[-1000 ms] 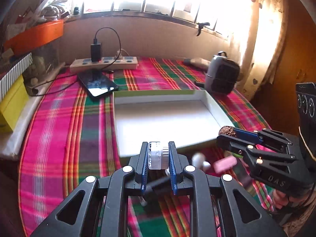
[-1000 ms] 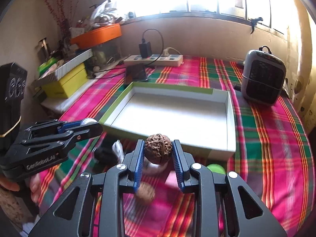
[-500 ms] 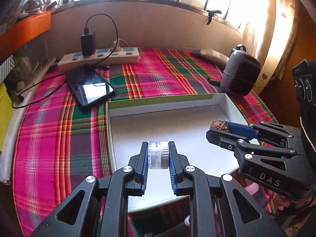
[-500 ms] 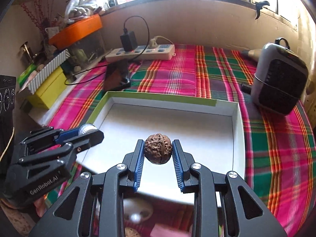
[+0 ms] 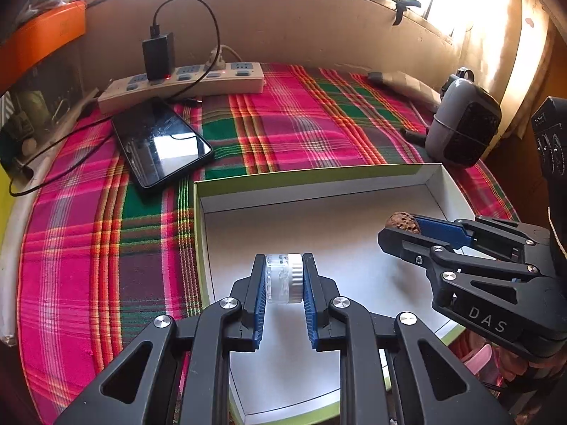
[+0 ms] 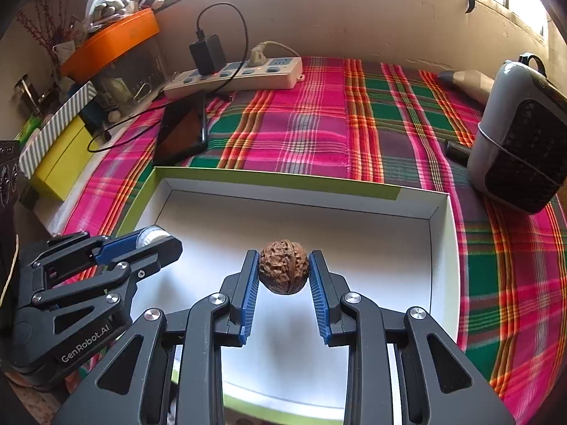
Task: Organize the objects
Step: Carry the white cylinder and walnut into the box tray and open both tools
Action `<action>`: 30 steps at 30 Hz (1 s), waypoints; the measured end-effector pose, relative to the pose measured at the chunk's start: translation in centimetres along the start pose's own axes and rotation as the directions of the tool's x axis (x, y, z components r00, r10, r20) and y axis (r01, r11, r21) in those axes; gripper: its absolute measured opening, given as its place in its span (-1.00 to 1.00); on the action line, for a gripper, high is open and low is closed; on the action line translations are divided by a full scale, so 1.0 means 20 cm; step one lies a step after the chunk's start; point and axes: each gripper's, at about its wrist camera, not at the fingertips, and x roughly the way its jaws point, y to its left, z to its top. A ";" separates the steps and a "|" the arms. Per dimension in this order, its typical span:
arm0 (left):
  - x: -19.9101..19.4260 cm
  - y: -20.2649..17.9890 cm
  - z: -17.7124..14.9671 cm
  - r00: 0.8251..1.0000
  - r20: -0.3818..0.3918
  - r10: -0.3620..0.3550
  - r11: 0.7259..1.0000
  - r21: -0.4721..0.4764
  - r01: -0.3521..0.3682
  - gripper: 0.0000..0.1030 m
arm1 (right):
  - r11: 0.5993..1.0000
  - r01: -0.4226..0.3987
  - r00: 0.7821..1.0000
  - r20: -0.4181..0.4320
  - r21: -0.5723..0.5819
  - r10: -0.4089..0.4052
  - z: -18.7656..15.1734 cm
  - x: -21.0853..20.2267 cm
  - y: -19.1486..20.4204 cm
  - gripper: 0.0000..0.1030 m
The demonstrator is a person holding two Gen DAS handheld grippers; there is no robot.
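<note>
Low in the left wrist view: left gripper [image 5: 284, 279], blue pads clamped on a small clear cylinder with a silver cap [image 5: 284, 278], held above the floor of the white box [image 5: 248, 198]. At right in the same view: right gripper [image 5: 402, 228], tips over the box, pinching a walnut [image 5: 402, 221].

Low centre in the right wrist view: right gripper [image 6: 283, 272], pads pressed on both sides of the walnut [image 6: 282, 272], hanging over the box's white floor, with a soft shadow beneath. At lower left there: left gripper [image 6: 156, 239], over the box's left edge, the cylinder [image 6: 152, 235] showing pale between its pads.

Mid-frame: white box [image 6: 439, 248] with a green outer rim, lying on a pink, green and red plaid cloth [image 6: 319, 124].

Beyond the box, upper left: a black phone [image 5: 161, 143] flat on the cloth, and a white power strip [image 5: 184, 83] with a black charger [image 5: 158, 56] plugged in. At right edge: a grey heater [image 6: 521, 134]. Far upper left: an orange tray [image 6: 110, 44] and a yellow box [image 6: 60, 161]. Along the top: window sill, bright glare.
</note>
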 end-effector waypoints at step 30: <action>-0.07 -0.01 -0.05 1.000 0.027 0.011 1.000 -0.001 -0.011 -0.38 | 0.999 0.006 0.998 0.057 0.032 -0.008 -0.04 -0.05 -0.02 0.03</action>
